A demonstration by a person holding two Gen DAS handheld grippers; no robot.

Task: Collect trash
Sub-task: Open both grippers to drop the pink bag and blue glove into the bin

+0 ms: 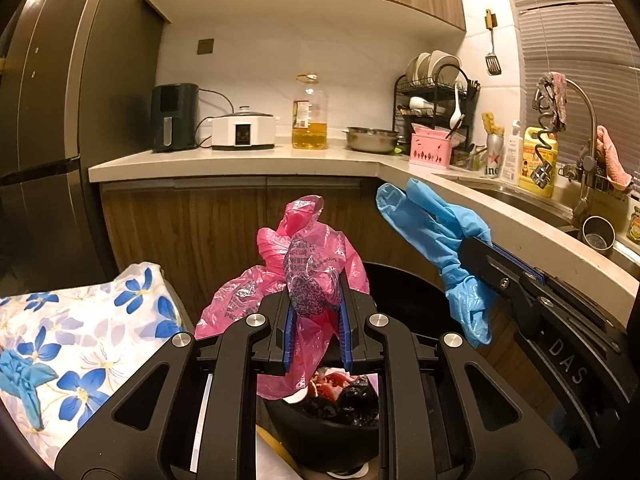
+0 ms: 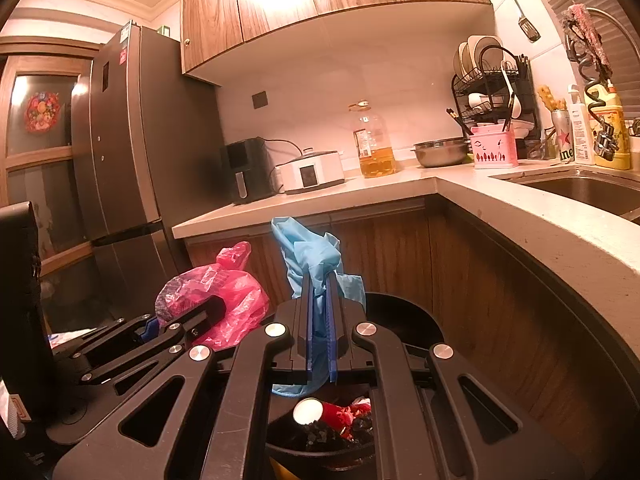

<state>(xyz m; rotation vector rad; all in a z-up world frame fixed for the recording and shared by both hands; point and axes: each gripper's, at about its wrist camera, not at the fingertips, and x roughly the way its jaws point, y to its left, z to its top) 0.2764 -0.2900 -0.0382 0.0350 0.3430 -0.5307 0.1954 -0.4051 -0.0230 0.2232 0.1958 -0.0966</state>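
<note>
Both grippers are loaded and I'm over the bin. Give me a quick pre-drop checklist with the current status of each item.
1. Left gripper shut on the pink plastic bag: ok.
2. Right gripper shut on the blue glove: ok.
3. Black bin open, no lid in the way: ok.
4. Bag hanging over the bin opening: cannot tell; it sits near the rim.
5. Glove over the bin opening: cannot tell.
6. Room left in the bin: cannot tell; trash already shows below the grippers.
</note>
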